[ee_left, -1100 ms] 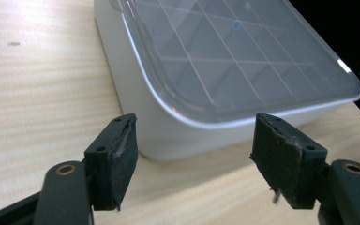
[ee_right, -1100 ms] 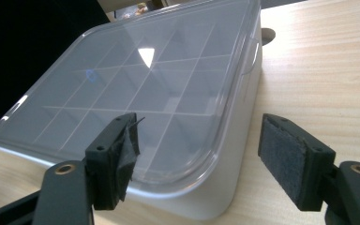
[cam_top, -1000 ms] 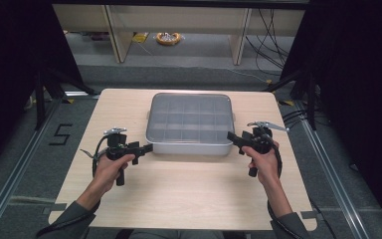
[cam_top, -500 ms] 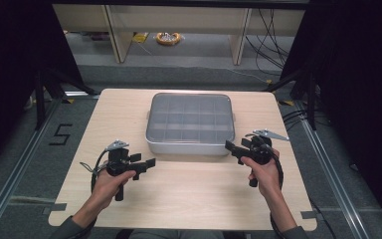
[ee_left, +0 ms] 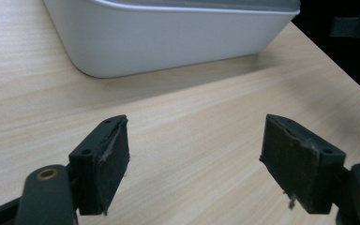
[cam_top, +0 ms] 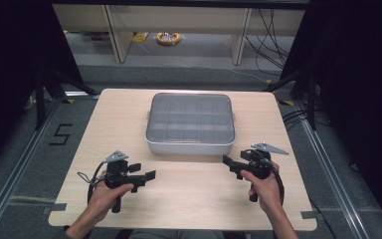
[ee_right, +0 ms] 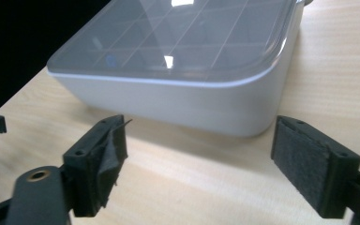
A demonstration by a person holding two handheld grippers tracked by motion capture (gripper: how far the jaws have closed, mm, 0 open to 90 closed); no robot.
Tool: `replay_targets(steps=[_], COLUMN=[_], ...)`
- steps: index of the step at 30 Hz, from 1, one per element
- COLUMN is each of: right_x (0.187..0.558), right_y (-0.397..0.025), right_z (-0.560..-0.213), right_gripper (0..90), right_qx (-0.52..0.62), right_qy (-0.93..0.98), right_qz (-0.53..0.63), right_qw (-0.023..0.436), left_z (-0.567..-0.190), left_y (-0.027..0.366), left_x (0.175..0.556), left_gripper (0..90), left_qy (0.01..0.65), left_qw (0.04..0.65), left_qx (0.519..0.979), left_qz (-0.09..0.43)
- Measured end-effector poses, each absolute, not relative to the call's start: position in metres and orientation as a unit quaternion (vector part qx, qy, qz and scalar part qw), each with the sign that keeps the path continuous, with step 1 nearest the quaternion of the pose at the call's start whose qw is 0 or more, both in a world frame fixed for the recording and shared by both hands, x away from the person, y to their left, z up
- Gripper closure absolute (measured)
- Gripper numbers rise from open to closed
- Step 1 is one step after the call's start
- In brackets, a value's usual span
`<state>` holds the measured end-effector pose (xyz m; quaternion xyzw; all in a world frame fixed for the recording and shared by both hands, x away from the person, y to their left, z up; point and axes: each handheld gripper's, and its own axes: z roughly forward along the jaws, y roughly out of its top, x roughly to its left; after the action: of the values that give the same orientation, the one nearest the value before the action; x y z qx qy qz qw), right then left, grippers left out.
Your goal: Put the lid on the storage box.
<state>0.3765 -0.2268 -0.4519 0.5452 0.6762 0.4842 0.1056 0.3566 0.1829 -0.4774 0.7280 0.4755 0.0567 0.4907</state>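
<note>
Resting at the desk's (cam_top: pixel 104 129) middle toward its far edge, the white lidded box (cam_top: pixel 190 124) shows a grid of compartments through its clear lid. Left claw (cam_top: pixel 149 176) and right claw (cam_top: pixel 227 162), both spread and holding nothing, sit near the front edge, each apart from the box.

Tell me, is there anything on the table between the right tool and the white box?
No, nothing. In the right gripper view, just bare wooden table lies between the open right tool and the lidded white box. The high view agrees.
</note>
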Motion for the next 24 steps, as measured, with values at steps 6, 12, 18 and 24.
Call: replay_targets(steps=[6,12,18,24], right_x=[0.363,0.348,0.334,0.317], right_y=[-0.228,-0.228,-0.226,-0.225], right_z=[-0.459,-0.468,-0.474,-0.479], right_gripper=[17.3,18.3,18.6,18.7], right_qx=[0.538,0.519,0.513,0.505], right_qy=[0.690,0.707,0.718,0.729], right_qz=[0.471,0.464,0.456,0.449], right_qw=[0.113,0.121,0.118,0.109], left_z=[-0.481,-0.485,-0.489,-0.492], left_y=[0.184,0.186,0.186,0.184], left_x=[0.347,0.337,0.324,0.310], left_gripper=[19.1,17.3,17.4,17.6], left_qy=[0.467,0.465,0.456,0.444], left_qw=[0.490,0.487,0.482,0.473], left_qx=[0.734,0.738,0.747,0.759], left_qz=[0.051,0.049,0.053,0.053])
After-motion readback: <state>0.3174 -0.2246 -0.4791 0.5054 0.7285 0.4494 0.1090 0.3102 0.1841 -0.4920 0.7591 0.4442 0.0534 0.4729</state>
